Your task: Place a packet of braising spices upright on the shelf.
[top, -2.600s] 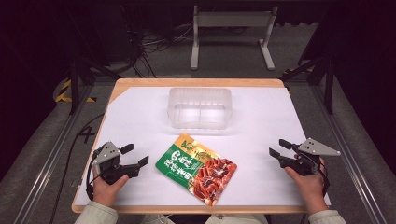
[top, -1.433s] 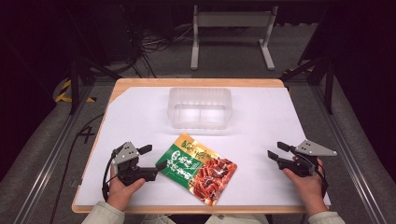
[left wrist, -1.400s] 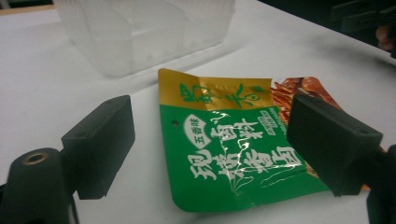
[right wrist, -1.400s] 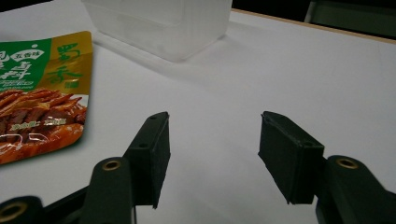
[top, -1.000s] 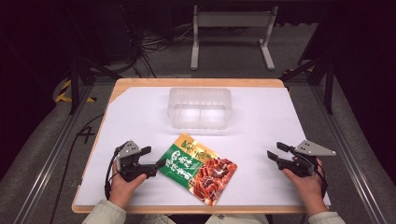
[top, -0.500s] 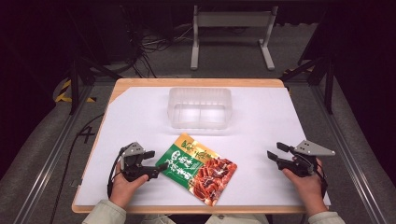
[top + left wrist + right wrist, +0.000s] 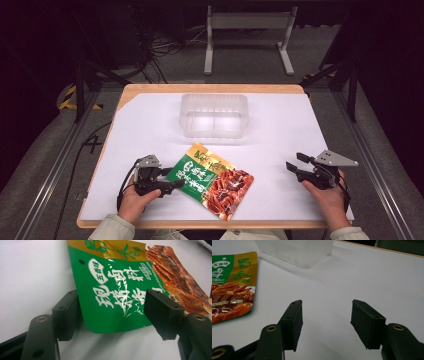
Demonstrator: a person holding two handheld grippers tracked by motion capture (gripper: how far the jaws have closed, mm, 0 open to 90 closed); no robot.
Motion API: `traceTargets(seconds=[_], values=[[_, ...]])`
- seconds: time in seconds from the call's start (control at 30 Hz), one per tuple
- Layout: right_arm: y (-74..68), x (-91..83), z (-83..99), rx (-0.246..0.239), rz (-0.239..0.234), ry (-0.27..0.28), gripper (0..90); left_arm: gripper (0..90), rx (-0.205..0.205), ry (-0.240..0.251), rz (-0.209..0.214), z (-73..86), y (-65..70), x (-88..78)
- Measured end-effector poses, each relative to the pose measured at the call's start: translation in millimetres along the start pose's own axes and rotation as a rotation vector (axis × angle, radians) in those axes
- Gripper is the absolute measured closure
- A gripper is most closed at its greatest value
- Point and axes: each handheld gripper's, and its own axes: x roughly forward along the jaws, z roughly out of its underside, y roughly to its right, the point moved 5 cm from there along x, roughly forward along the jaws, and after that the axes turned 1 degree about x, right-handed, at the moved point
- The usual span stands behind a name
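Pouch (image 7: 212, 180) flat on white table (image 7: 150, 120), near edge, short of clear tub (image 7: 214, 115). Left gripper (image 7: 172, 179) now slid in from the left, jaws apart astride its glossy green corner: grasp likely next. Right gripper (image 7: 294, 164) idle, jaws apart. Crinkly foil; rigid ribbed plastic.

One desk (image 7: 150, 125), covered by one white sheet (image 7: 280, 130). One clear plastic container (image 7: 214, 115), split into two compartments. One green and gold snack packet (image 7: 210, 180). Two grippers: left gripper (image 7: 167, 179), right gripper (image 7: 295, 164). Two hands: left hand (image 7: 132, 202), right hand (image 7: 327, 197). One metal stand (image 7: 248, 22) beyond the desk.
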Motion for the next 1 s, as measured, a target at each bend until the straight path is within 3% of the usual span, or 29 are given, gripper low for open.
traceTargets(seconds=[0.13,0.43,0.6,0.7,0.8,0.9,1.0], values=[[0.5,0.1,0.2,0.004,0.004,-0.002,42.9,37.8,-0.008,-0.009,0.027,0.5,0.6,0.5],[2.1,0.8,0.8,0.006,0.016,-0.006,42.9,48.4,0.002,-0.022,0.032,0.9,0.9,2.7],[1.8,1.0,1.2,0.007,0.015,-0.010,42.9,59.6,-0.012,-0.023,0.036,0.7,-0.5,2.7],[1.7,1.4,1.1,0.007,0.015,-0.010,42.9,72.4,-0.023,-0.024,0.005,0.3,-2.0,3.2],[1.4,2.0,1.3,0.006,0.014,-0.012,42.9,82.4,-0.014,-0.025,0.005,-0.1,-1.4,3.4],[1.2,2.4,1.5,0.005,0.013,-0.014,42.8,89.3,0.001,-0.005,0.022,-1.6,1.3,3.2],[1.5,2.3,1.6,0.006,0.013,-0.014,42.9,89.9,-0.004,0.000,0.022,-3.5,2.9,2.0]])
